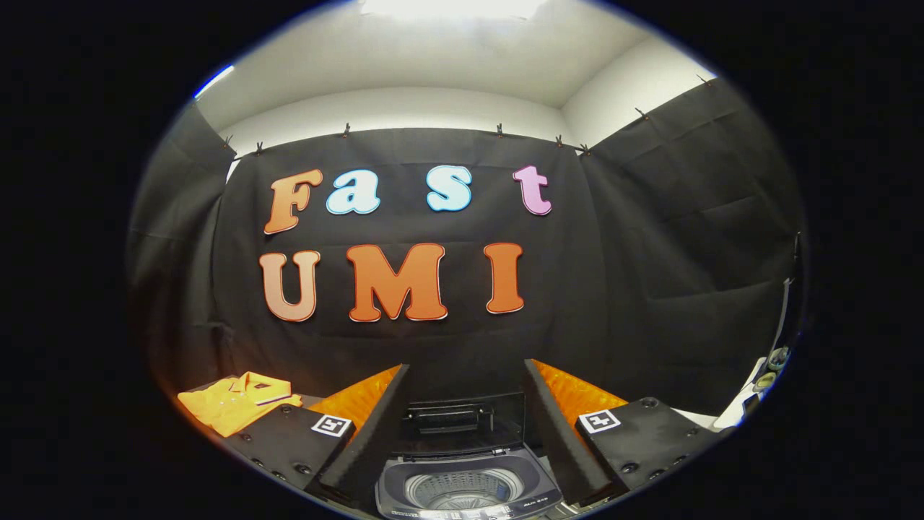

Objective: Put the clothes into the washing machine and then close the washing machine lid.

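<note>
Washing machine (468,485) front cut off; tool (466,433) fingers hide its sides.

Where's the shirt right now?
In the gripper view, the folded yellow shirt lies beyond the left finger, left of the washing machine, whose lid stands open. The gripper is open and holds nothing.

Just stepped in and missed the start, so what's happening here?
A person's hand-held gripper hangs with its fingers spread open and holding nothing. Between them sits a small washing machine, its lid raised and the drum showing. A folded yellow shirt lies off beyond the left finger, not yet picked up.
</note>
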Demonstrator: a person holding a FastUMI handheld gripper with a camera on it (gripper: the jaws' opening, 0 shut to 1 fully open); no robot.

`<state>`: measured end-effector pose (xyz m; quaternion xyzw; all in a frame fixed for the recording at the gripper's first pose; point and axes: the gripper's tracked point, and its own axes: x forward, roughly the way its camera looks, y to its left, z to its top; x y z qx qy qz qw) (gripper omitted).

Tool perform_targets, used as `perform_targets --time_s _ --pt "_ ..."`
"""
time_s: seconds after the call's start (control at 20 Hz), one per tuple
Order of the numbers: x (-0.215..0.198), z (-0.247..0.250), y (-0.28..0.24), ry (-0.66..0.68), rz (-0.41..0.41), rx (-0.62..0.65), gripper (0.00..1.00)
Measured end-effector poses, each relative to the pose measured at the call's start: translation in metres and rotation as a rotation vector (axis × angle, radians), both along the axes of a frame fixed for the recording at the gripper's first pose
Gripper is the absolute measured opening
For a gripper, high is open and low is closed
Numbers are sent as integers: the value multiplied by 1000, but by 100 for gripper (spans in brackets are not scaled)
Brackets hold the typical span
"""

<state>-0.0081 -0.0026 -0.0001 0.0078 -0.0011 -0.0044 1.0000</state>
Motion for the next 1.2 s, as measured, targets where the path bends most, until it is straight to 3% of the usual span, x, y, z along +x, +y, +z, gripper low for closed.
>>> perform_targets --time_s 1.2 --pt "-7 15 27 -29 -28 15 98"
